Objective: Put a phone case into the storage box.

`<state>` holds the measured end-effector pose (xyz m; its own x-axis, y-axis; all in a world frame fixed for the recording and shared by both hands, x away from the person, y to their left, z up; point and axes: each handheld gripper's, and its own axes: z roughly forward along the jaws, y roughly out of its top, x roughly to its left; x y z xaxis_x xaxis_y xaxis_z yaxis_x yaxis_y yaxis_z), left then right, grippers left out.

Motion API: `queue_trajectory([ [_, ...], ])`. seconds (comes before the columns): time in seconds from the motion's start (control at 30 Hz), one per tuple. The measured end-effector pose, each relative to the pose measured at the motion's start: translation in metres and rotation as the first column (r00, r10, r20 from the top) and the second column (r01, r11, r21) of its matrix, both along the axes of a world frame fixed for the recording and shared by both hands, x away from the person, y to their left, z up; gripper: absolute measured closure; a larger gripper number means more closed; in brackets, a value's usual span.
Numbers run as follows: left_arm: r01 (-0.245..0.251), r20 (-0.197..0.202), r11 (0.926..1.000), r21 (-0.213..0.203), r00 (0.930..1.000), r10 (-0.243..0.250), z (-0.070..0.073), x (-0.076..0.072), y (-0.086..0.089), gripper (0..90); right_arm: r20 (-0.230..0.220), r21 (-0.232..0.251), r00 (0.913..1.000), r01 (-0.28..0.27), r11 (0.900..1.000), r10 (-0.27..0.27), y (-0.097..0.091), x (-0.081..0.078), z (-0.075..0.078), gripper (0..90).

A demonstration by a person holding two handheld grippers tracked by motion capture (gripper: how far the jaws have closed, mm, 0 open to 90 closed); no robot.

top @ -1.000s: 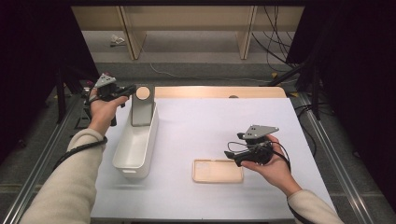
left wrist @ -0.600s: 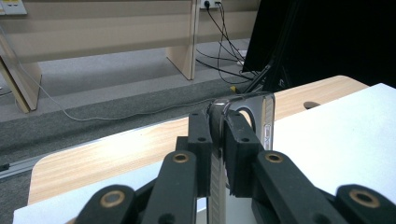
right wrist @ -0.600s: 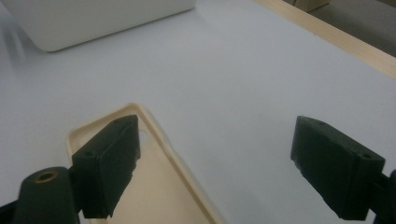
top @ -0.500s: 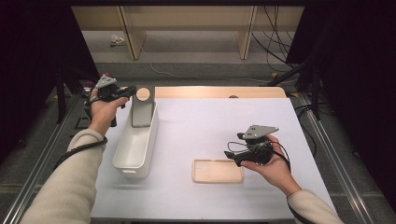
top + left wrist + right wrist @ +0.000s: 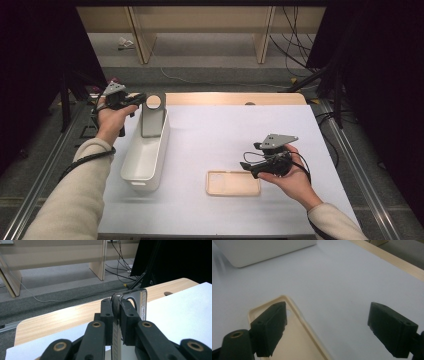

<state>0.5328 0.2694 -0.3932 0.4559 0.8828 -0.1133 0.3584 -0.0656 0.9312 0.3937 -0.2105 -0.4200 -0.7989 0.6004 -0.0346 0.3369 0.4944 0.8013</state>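
Grey and glossy, a flat phone-shaped slab with a round ring near its top (image 5: 152, 117) stands upright at the far end of the long white plastic bin (image 5: 145, 155), and we see the left gripper (image 5: 137, 98) clamped on its top edge. In the left gripper view the two black jaws press against both faces of the slab (image 5: 130, 302), with its thin edge running up between them. The bin sits on the left part of the white table cover (image 5: 225, 135), well apart from the right gripper (image 5: 246, 166). That gripper hovers at the near right, its jaws spread wide with nothing between them. Just to its left lies a beige, shallow phone case (image 5: 233, 183), flat on the cover. In the right gripper view, one jaw hangs over the case's corner (image 5: 294, 340) and the other over bare cover.
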Motion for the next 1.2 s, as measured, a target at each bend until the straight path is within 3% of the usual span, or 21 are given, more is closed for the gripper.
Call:
queue_trajectory([
  [0.8, -0.006, -0.017, 0.9997, 0.025, 0.9998, 0.006, -0.008, 0.002, 0.002, 80.8, -0.001, 0.0, 1.0, -0.001, 1.0, 0.001, 0.0, 0.0, 0.0, 16.6],
  [1.2, -0.03, -0.025, 0.9957, 0.087, 0.9991, 0.033, -0.011, 0.005, 0.005, 77.9, -0.001, -0.001, 1.0, -0.002, 1.0, 0.002, 0.0, 0.0, 0.0, 16.5],
])
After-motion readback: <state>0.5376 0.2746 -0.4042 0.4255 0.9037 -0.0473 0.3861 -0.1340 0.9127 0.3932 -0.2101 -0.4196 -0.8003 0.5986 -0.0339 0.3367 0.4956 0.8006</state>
